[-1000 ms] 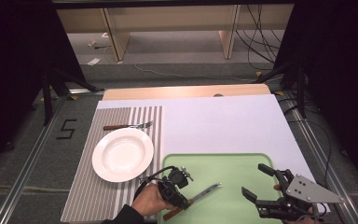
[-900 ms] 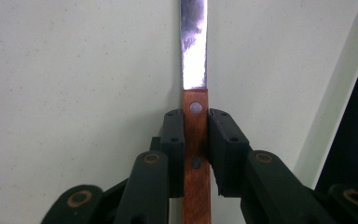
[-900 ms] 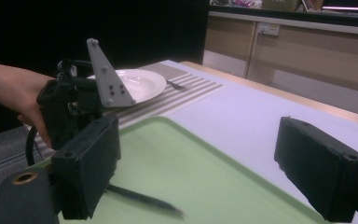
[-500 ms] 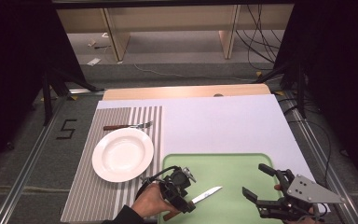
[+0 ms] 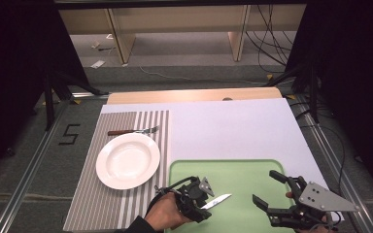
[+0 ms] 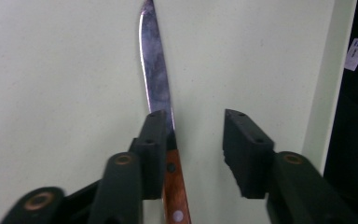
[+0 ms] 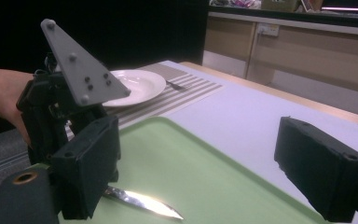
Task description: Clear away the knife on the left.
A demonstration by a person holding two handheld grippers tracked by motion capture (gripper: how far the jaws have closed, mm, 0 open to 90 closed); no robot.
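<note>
A knife with a wooden handle and a steel blade (image 5: 219, 199) lies on the green tray (image 5: 245, 177), its tip pointing right. My left gripper (image 5: 203, 203) is over the handle end. In the left gripper view the knife (image 6: 157, 84) lies between the jaws against the left pad, with a clear gap to the right pad. The left gripper (image 6: 193, 122) has just been closing and stands open. My right gripper (image 5: 264, 187) hovers open over the tray's right part, nothing between its jaws (image 7: 198, 140). From there the blade (image 7: 144, 203) shows below the left gripper's grey plate (image 7: 81, 74).
A white plate (image 5: 127, 160) sits on the striped placemat (image 5: 85, 206) left of the tray. Beyond the plate lies a fork (image 5: 133, 131). A white mat (image 5: 233, 126) covers the table behind the tray. The tray's rim (image 6: 324, 93) runs close on the right.
My left gripper has shifted a little right along the knife and now covers its handle. Its jaws opened wider, then narrowed. The knife lies slightly flatter. The right gripper has not moved.
</note>
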